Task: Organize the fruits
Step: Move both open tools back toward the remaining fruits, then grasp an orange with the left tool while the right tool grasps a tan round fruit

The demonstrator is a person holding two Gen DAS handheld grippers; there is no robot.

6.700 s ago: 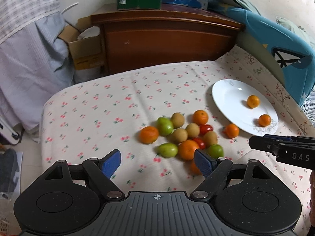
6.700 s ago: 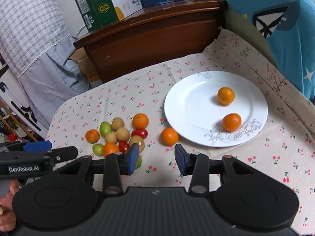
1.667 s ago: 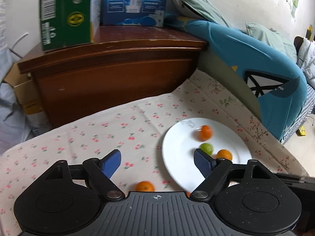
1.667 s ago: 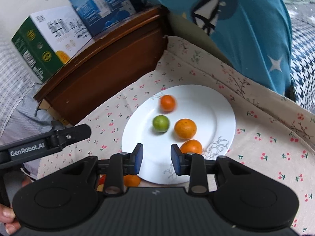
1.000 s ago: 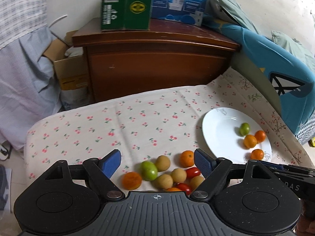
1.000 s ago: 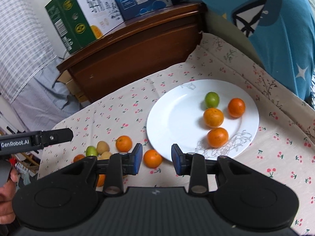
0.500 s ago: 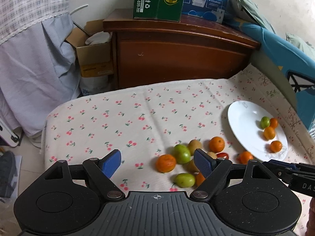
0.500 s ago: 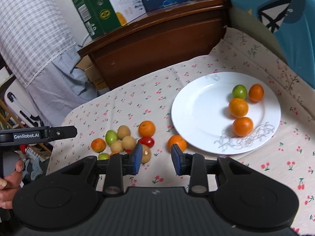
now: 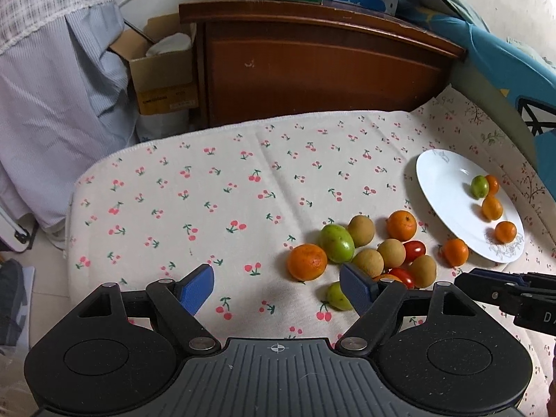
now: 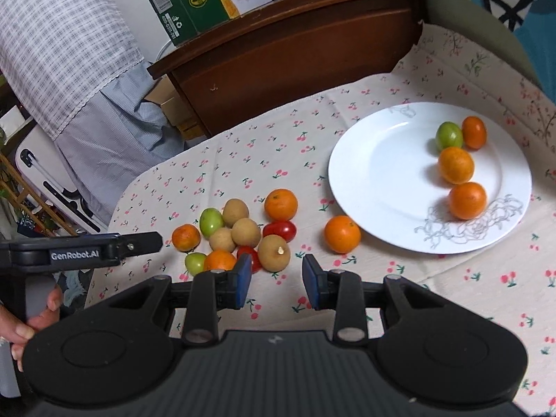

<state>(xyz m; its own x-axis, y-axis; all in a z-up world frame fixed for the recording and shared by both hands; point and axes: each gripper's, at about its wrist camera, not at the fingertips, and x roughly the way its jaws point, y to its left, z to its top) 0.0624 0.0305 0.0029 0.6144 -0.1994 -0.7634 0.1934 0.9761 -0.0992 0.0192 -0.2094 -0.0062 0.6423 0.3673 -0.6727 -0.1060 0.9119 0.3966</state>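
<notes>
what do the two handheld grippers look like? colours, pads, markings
Both match: black plastic bodies with a ribbed grey centre plate, round black housings either side, silver pivot pins, and blue pads on black fingers. Left gripper shows a crosshair mark on its plate and white "GenRobot.AI" lettering on its side. Right gripper shows partial "DAS" lettering in the left view.

A round white plate (image 10: 368, 180) holds three small oranges (image 10: 467, 200) and one green fruit (image 10: 448, 135); beside it a loose cluster of orange, green, tan and red fruits (image 10: 246, 232) lies on the cloth.

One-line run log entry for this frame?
plate: four fruits | cloth: fruit pile loose | left tool: closing, empty | right tool: narrow gap, empty
</notes>
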